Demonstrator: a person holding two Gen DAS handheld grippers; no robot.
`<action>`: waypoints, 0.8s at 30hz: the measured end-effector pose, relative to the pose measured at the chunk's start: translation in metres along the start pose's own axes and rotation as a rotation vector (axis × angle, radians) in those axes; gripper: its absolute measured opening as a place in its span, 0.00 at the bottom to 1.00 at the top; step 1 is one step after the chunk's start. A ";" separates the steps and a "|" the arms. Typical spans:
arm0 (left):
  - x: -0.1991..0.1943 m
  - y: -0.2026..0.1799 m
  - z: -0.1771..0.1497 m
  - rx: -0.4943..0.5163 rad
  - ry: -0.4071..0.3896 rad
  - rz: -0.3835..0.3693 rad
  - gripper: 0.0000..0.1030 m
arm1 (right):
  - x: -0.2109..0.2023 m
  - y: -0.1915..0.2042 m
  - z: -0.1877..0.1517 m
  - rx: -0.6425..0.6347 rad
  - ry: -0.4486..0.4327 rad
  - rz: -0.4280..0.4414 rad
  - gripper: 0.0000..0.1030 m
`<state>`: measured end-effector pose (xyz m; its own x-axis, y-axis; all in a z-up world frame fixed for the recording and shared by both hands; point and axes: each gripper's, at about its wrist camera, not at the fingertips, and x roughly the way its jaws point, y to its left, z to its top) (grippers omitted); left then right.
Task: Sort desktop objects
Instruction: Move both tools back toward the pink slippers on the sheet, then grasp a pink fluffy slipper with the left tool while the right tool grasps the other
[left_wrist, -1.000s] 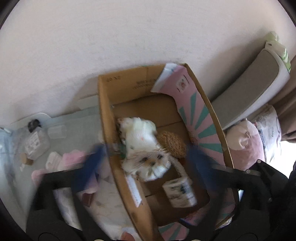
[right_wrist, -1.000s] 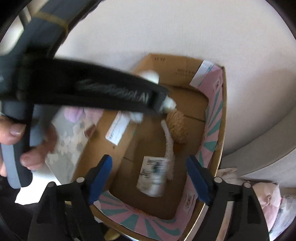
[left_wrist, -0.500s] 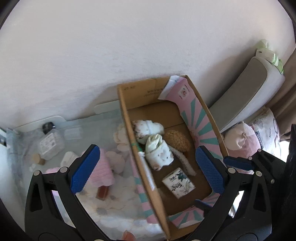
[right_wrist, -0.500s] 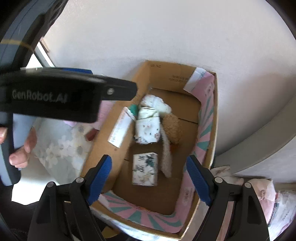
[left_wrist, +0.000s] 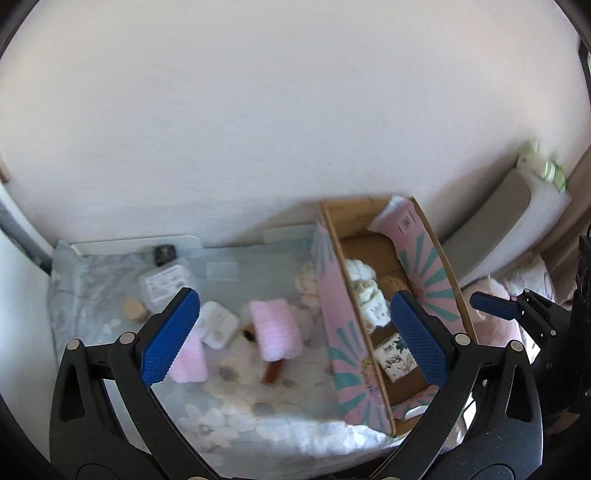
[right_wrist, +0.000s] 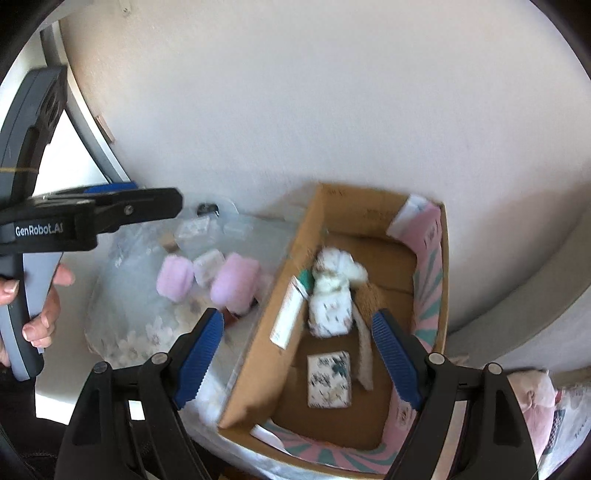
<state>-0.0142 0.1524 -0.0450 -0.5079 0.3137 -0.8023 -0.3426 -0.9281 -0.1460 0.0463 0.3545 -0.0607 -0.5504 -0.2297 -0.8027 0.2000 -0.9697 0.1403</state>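
Left wrist view: left tongs (left_wrist: 291, 332) wide, nothing between the blue ribbed pads, hanging over the worktop's pale floral cloth (left_wrist: 229, 413). Directly ahead between the fingers lies a pink fuzzy roll (left_wrist: 275, 328), soft knit, stubby cylinder, long axis running away from the camera and slightly leftward. A second pink roll (left_wrist: 188, 360) sits beside the left pad, a small white packet (left_wrist: 219, 325) between the two, and a clear bottle with a black cap (left_wrist: 162, 280) farther back. Cardboard box (left_wrist: 373, 295), pink and teal sunburst print on its walls, stands to the right. Right wrist view: right tongs (right_wrist: 297, 356) also wide and empty, straddling the box's near-left wall (right_wrist: 258, 354). Inside: rolled white cloths (right_wrist: 330, 295), a flat printed square packet (right_wrist: 328, 378), a brown coarse scrubby piece (right_wrist: 373, 295). Pink rolls lie left of the box, on the left tongs' side; judgement: left hand (right_wrist: 40, 314) is nearer for the next pick.
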 end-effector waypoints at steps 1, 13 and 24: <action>-0.004 0.006 0.001 -0.004 -0.007 0.006 1.00 | -0.001 0.004 0.004 -0.001 -0.009 0.006 0.77; -0.023 0.102 -0.016 -0.083 0.012 0.097 1.00 | 0.041 0.072 0.038 -0.013 0.031 0.072 0.77; 0.060 0.153 -0.083 -0.124 0.205 0.048 1.00 | 0.146 0.094 0.046 0.091 0.205 -0.030 0.77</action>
<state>-0.0315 0.0127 -0.1629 -0.3459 0.2335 -0.9088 -0.2161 -0.9623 -0.1651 -0.0526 0.2263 -0.1386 -0.3770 -0.1879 -0.9070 0.1069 -0.9815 0.1589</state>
